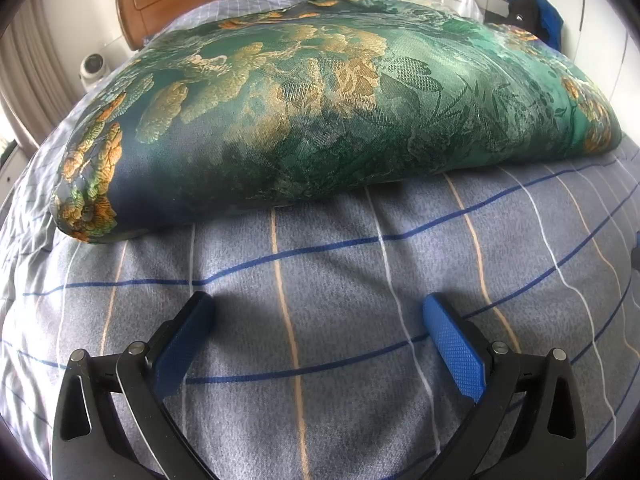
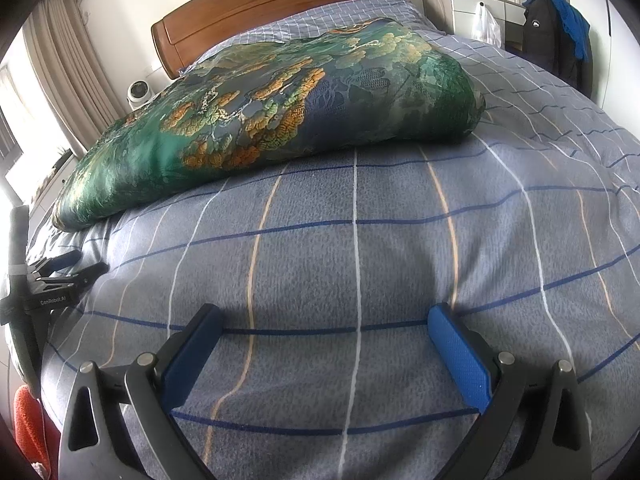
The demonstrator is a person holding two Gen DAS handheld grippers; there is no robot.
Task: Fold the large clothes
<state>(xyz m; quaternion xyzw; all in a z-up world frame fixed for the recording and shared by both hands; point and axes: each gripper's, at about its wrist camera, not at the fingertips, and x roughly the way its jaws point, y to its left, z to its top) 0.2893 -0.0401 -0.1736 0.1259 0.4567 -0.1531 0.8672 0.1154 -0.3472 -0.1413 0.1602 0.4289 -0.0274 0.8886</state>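
Two hand-held grippers, both spread wide with nothing between the pads: left hand-held gripper low over the plaid sheet near the foot edge of the bed, right hand-held gripper the same, a bit to the right of it. The left one also shows at the left rim of the right wrist view, close to the bed's left edge.

Farther in, mid-bed toward the headboard, lies the quilt, green-and-gold brocade, already a thick folded bundle, its near fold edge resting on the sheet, apart from both grippers.

Risks, my guess:
- Fabric looks slick and shiny; a pinch on the top layer only could slip out or peel that layer off and undo the fold.
- Bundle is thick; the pads may not span the whole fold edge, so part of the stack gets left behind.
- Jaws low on the sheet: closing early could catch the sheet instead of the quilt and drag it.
- Uneven lift between the two sides would skew the next fold.
- Bulk could sag or slide toward the bed's left edge, where it already sits close.
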